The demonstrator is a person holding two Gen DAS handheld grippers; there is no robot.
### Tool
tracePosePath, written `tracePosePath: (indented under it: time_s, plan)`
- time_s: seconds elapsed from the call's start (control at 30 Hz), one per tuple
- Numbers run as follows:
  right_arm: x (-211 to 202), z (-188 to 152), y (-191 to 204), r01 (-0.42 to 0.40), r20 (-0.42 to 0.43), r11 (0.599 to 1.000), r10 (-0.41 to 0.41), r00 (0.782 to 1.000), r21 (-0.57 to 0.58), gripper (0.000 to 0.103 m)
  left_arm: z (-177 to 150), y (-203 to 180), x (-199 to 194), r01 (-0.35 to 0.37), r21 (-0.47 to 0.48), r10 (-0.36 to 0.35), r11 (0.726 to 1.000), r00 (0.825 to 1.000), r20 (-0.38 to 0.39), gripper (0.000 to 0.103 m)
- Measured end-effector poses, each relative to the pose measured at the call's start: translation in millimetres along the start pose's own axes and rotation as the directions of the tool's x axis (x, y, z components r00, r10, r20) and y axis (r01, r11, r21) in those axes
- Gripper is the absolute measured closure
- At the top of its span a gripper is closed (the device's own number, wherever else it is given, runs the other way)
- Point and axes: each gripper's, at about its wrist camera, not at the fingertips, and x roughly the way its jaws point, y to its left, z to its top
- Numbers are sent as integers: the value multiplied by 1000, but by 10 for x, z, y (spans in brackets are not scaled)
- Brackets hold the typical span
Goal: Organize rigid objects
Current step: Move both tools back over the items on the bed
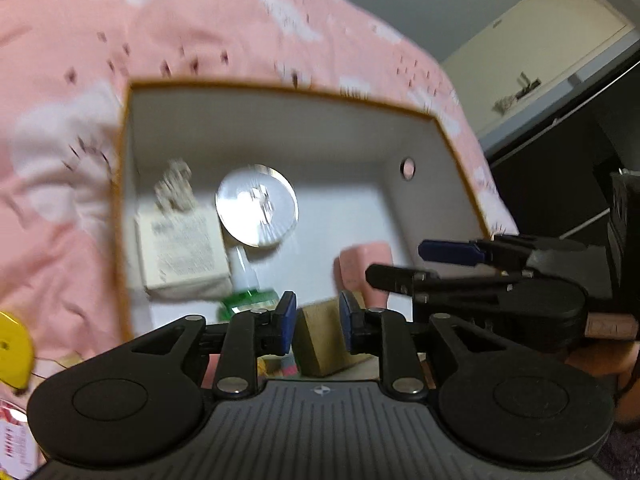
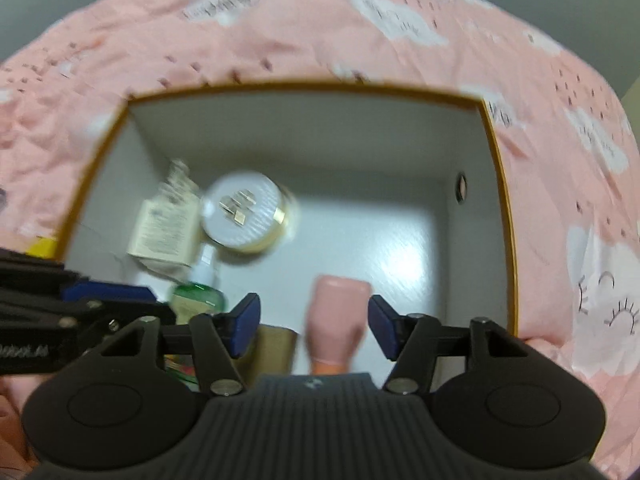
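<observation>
An open box with a white inside and an orange rim [image 1: 276, 89] [image 2: 304, 85] lies on pink bedding. In it are a white carton [image 1: 182, 252] [image 2: 160, 228], a round jar with a pale lid [image 1: 256, 204] [image 2: 244, 210], a green spray bottle [image 1: 248, 296] [image 2: 198, 296], a pink bottle [image 1: 360, 264] [image 2: 338, 316] and a tan block [image 1: 320, 336] [image 2: 276, 348]. My left gripper [image 1: 318, 316] hovers over the block, its jaws a little apart and gripping nothing. My right gripper [image 2: 314, 324] is open above the pink bottle, with clear gaps on both sides.
Pink bedding with a cloud print [image 2: 400, 20] surrounds the box. A yellow object [image 1: 12, 344] and a red and white packet [image 1: 12, 440] lie left of the box. A pale cabinet [image 1: 540, 52] and dark shelving [image 1: 560, 184] stand to the right.
</observation>
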Motion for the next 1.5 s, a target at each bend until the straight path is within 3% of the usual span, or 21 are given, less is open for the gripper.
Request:
tracePosePath:
  time_s: [0.17, 0.2, 0.37, 0.5, 0.77, 0.83, 0.9, 1.07, 1.3, 1.5]
  plan:
    - [-286, 14, 391, -11, 114, 997, 20, 993, -71, 36, 7, 124, -419, -28, -7, 29, 1000, 992, 125, 51]
    - [-325, 13, 469, -11, 134, 996, 22, 991, -83, 29, 9, 184, -511, -22, -24, 25, 999, 989, 148, 48]
    - [-475, 54, 899, -50, 222, 987, 83, 972, -151, 25, 19, 403, -914, -37, -46, 47, 998, 970, 238, 45]
    - [-529, 79, 1223, -76, 280, 980, 127, 951, -186, 25, -6, 610, -1190, -75, -42, 83, 996, 963, 257, 42]
    - [-413, 5, 1812, -211, 291, 963, 252, 923, -166, 26, -225, 1111, -1440, -126, -102, 147, 987, 960, 238, 43]
    - [-329, -31, 1953, -231, 268, 960, 267, 926, -160, 42, -274, 1239, -1502, -130, -125, 156, 984, 959, 235, 43]
    - [-238, -71, 2067, -251, 239, 955, 283, 929, -156, 50, -321, 1367, -1555, -133, -153, 166, 979, 959, 229, 43]
    - [-52, -205, 2295, -271, 196, 951, 297, 935, -149, 50, -434, 1630, -1576, -130, -227, 174, 965, 967, 185, 43]
    - [160, -386, 2475, -315, 101, 937, 331, 938, -150, 52, -676, 1752, -1465, -168, -281, 190, 945, 980, 52, 43]
    - [271, -567, 2489, -305, 38, 942, 313, 949, -140, 53, -914, 1681, -1449, -214, -326, 226, 921, 974, -1, 43]
